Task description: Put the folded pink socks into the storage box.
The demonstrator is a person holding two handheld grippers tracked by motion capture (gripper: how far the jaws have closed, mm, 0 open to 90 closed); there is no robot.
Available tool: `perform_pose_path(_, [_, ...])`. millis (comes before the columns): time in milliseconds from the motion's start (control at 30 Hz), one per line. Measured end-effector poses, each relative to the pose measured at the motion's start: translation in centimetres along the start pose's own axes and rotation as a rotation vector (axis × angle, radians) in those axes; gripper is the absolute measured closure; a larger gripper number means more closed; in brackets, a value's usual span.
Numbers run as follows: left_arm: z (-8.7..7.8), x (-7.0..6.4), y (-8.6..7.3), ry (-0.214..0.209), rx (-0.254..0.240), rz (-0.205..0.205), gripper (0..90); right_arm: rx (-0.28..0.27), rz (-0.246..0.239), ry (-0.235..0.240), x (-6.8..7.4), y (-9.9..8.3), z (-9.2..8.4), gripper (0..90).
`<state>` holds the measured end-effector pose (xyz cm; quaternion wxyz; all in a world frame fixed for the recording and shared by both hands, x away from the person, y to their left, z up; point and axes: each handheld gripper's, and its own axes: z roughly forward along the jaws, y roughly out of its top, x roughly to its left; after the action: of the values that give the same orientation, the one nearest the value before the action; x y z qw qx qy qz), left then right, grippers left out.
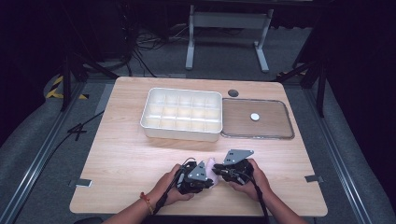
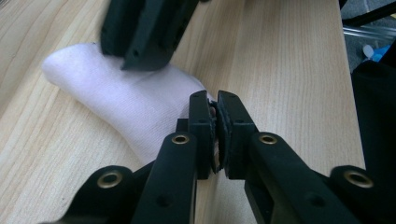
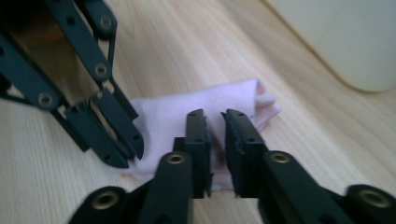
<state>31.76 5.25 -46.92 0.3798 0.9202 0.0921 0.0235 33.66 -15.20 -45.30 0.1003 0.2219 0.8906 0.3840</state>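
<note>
lying flat near the front edge of the table [image 1: 121, 154], a pale pink sock [image 2: 135, 105] sits between the 2 grippers. the left gripper [image 2: 215, 133] is clamped tight on 1 end of the sock. the right gripper [image 3: 215, 140] hangs over the sock with its jaws a narrow gap apart, fabric showing between them. well behind stand a white divided tray [image 1: 152, 123] and a clear lid [image 1: 280, 133].

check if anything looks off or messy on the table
Nothing spilled or damaged. The pale pink sock lies rumpled near the front edge between both grippers; the divided tray and its clear lid sit squarely side by side.
</note>
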Motion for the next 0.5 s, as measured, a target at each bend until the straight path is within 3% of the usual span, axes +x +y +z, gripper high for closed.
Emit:
perform_pose_path(67, [-0.2, 0.0, 0.1, -0.016, 0.001, 0.009, 76.2, -0.018, 0.030, -0.007, -0.3, 0.2, -0.2, 63.0])
perform_pose_path(167, [-0.5, -0.1, 0.3, -0.023, 0.002, 0.025, 64.9, 0.016, 0.077, 0.011, -0.8, -0.1, 0.5, 51.3])
perform_pose_path(200, [-1.0, -0.2, 0.5, -0.030, -0.009, 0.032, 64.9, 0.016, 0.077, 0.011, -0.8, -0.1, 0.5, 51.3])
perform_pose_path(233, [-1.5, -0.2, 0.6, -0.031, -0.020, 0.030, 56.2, 0.024, 0.112, 0.030, -1.1, -0.2, 1.0, 45.5])
perform_pose_path(300, [-3.4, -0.2, 0.9, -0.015, -0.065, 0.030, 50.5, 0.030, 0.126, 0.028, -1.2, -0.2, 1.1, 41.7])
perform_pose_path(333, [-3.4, -0.2, 0.9, -0.015, -0.065, 0.030, 46.5, 0.034, 0.137, 0.033, -1.3, -0.3, 1.2, 40.7])
perform_pose_path(367, [-4.3, -0.1, 0.9, 0.008, -0.069, 0.028, 43.3, 0.040, 0.141, 0.038, -1.5, -0.4, 1.4, 40.1])
perform_pose_path(400, [-5.6, 0.2, 0.6, 0.071, -0.061, 0.020, 39.6, 0.041, 0.153, 0.051, -1.7, -0.5, 1.5, 39.1])
perform_pose_path(500, [-6.6, 0.6, -0.7, 0.192, 0.025, 0.027, 34.2, 0.046, 0.183, 0.085, -2.1, -0.8, 1.8, 39.5])
